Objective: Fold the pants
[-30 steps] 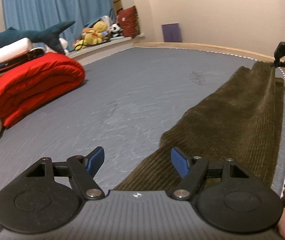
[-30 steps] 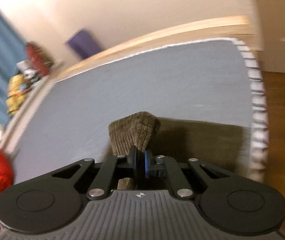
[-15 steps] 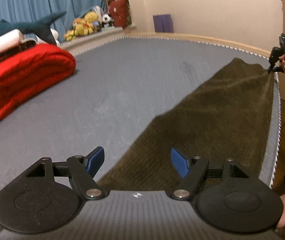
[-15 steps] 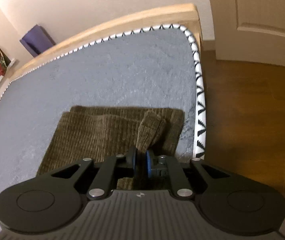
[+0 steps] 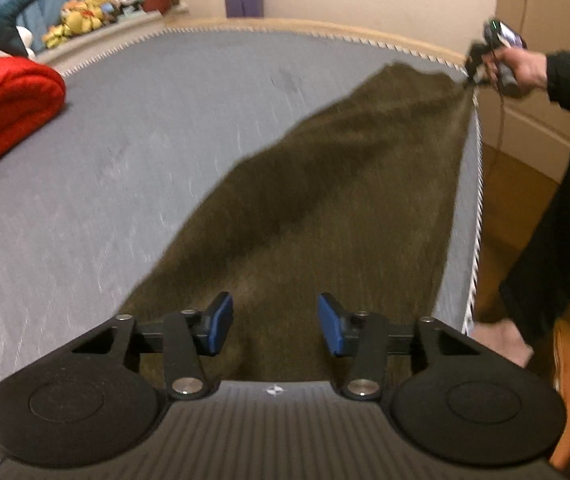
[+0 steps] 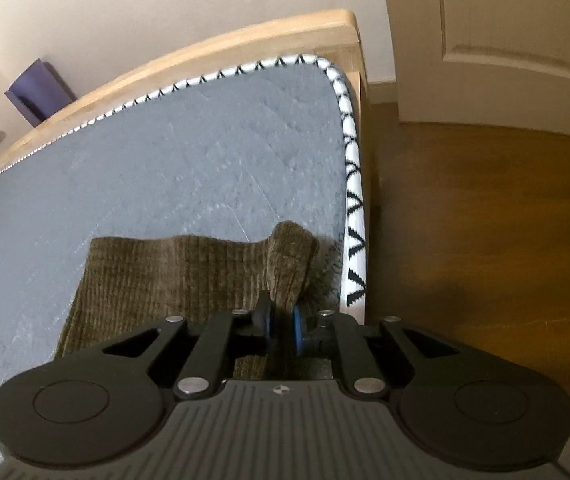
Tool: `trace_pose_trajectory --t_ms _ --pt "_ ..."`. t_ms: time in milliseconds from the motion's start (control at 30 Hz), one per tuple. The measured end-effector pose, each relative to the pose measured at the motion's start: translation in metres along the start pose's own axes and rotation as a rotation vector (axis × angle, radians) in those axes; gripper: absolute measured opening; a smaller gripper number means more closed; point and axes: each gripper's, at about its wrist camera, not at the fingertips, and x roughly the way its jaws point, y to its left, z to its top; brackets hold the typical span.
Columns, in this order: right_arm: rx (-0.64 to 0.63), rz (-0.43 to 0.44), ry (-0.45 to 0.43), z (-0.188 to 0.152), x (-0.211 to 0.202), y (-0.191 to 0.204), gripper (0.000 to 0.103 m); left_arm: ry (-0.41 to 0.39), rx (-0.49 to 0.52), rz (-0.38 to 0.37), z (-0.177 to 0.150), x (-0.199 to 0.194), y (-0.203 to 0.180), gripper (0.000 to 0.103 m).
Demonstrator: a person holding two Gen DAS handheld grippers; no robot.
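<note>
The olive-brown corduroy pants (image 5: 337, 208) lie stretched along the right side of the grey mattress (image 5: 133, 152). My left gripper (image 5: 275, 324) is open, hovering over the near end of the pants with cloth between the blue pads (image 5: 221, 322), not touching. My right gripper (image 6: 279, 324) is shut on the far corner of the pants (image 6: 289, 264), lifting a bunched peak of cloth near the mattress's right edge. It also shows in the left wrist view (image 5: 481, 64), held by a hand at the far right.
A red rolled blanket (image 5: 1, 108) lies at the left of the mattress. Stuffed toys (image 5: 81, 16) line the far sill. A wooden bed frame (image 6: 205, 52) rims the far end. Wooden floor (image 6: 485, 220) and a door (image 6: 505, 32) lie to the right.
My left gripper has narrowed its opening and moved rightwards over the pants' near end. My right gripper has pulled the held corner towards the mattress's right edge, stretching the pants out.
</note>
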Motion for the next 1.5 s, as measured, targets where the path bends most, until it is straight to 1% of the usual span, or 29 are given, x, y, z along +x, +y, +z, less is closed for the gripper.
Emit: trace_pose_trajectory --t_ms 67,133,167,200,233,267,367,467,500,600,633,700,767,833,867,933,1000,1033,1067,1133,1200,1267,1300,1333,1367,1400,1433,1467,1500 --pt "-0.009 -0.016 -0.053 -0.001 -0.011 0.006 0.027 0.035 -0.001 -0.037 -0.012 -0.004 0.002 0.047" --pt "-0.027 -0.041 -0.128 -0.002 -0.024 0.013 0.038 0.105 0.013 -0.064 -0.030 -0.007 0.003 0.046" --pt "-0.031 -0.046 -0.160 -0.002 -0.030 0.016 0.038 0.172 0.030 -0.048 -0.042 -0.005 0.001 0.039" --pt "-0.032 -0.040 -0.189 -0.003 -0.037 0.020 0.038 0.270 0.059 -0.024 -0.059 0.000 -0.001 0.039" --pt "-0.033 -0.024 -0.206 -0.004 -0.043 0.024 0.038 0.306 0.077 -0.017 -0.072 0.000 -0.003 0.038" --pt "-0.040 0.008 -0.213 -0.005 -0.048 0.029 0.039 0.284 0.074 -0.015 -0.079 -0.007 -0.004 0.038" --pt "-0.090 0.112 -0.197 -0.013 -0.058 0.047 0.039 0.234 -0.028 -0.024 -0.083 -0.019 0.005 0.039" --pt "-0.142 0.241 -0.125 -0.023 -0.061 0.069 0.040 0.095 -0.121 -0.015 -0.076 -0.039 0.017 0.042" --pt "-0.160 0.290 -0.101 -0.030 -0.065 0.077 0.040 0.033 -0.175 0.024 -0.070 -0.046 0.027 0.044" --pt "-0.248 0.407 -0.064 -0.048 -0.075 0.107 0.041 -0.067 -0.354 0.166 -0.063 -0.054 0.056 0.057" --pt "-0.278 0.435 -0.057 -0.052 -0.078 0.113 0.042 -0.077 -0.429 0.219 -0.064 -0.055 0.068 0.063" --pt "-0.329 0.490 -0.054 -0.059 -0.087 0.124 0.043 -0.092 -0.569 0.277 -0.069 -0.054 0.089 0.070" --pt "-0.366 0.524 -0.056 -0.062 -0.094 0.130 0.045 -0.090 -0.686 0.339 -0.076 -0.051 0.105 0.086" --pt "-0.390 0.542 -0.057 -0.062 -0.098 0.132 0.046 -0.046 -0.798 0.403 -0.084 -0.045 0.122 0.086" --pt "-0.400 0.547 -0.061 -0.063 -0.100 0.132 0.046 -0.016 -0.853 0.413 -0.089 -0.039 0.129 0.086" --pt "-0.404 0.537 -0.070 -0.060 -0.106 0.131 0.047 0.014 -0.939 0.376 -0.099 -0.034 0.140 0.086" --pt "-0.387 0.524 -0.064 -0.055 -0.102 0.125 0.047 0.014 -1.028 0.306 -0.108 -0.027 0.148 0.082" --pt "-0.376 0.519 -0.059 -0.055 -0.100 0.122 0.047 -0.007 -1.065 0.264 -0.113 -0.027 0.150 0.052" --pt "-0.367 0.513 -0.053 -0.053 -0.096 0.120 0.047 -0.020 -1.095 0.242 -0.116 -0.028 0.151 0.042" --pt "-0.358 0.503 -0.047 -0.051 -0.088 0.115 0.047 -0.070 -1.069 0.271 -0.110 -0.043 0.147 0.031" --pt "-0.362 0.498 -0.044 -0.051 -0.084 0.114 0.047 -0.142 -1.074 0.277 -0.110 -0.067 0.135 0.030" --pt "-0.375 0.508 -0.039 -0.052 -0.082 0.114 0.047 -0.082 -1.040 0.340 -0.110 -0.066 0.126 0.031" --pt "-0.390 0.516 -0.039 -0.052 -0.081 0.114 0.047 0.008 -1.040 0.355 -0.115 -0.049 0.124 0.031" --pt "-0.405 0.516 -0.043 -0.051 -0.080 0.114 0.047 0.080 -1.014 0.370 -0.118 -0.034 0.124 0.035" --pt "-0.417 0.510 -0.049 -0.052 -0.077 0.114 0.047 0.111 -0.966 0.403 -0.114 -0.028 0.121 0.045" --pt "-0.417 0.499 -0.049 -0.050 -0.073 0.114 0.047 0.139 -0.886 0.461 -0.101 -0.025 0.115 0.050" --pt "-0.406 0.488 -0.042 -0.049 -0.067 0.113 0.047 0.152 -0.820 0.512 -0.091 -0.025 0.110 0.062" --pt "-0.387 0.475 -0.031 -0.046 -0.060 0.111 0.047 0.158 -0.740 0.593 -0.078 -0.027 0.102 0.070" --pt "-0.371 0.466 -0.024 -0.043 -0.053 0.109 0.047 0.149 -0.684 0.664 -0.069 -0.030 0.098 0.069"
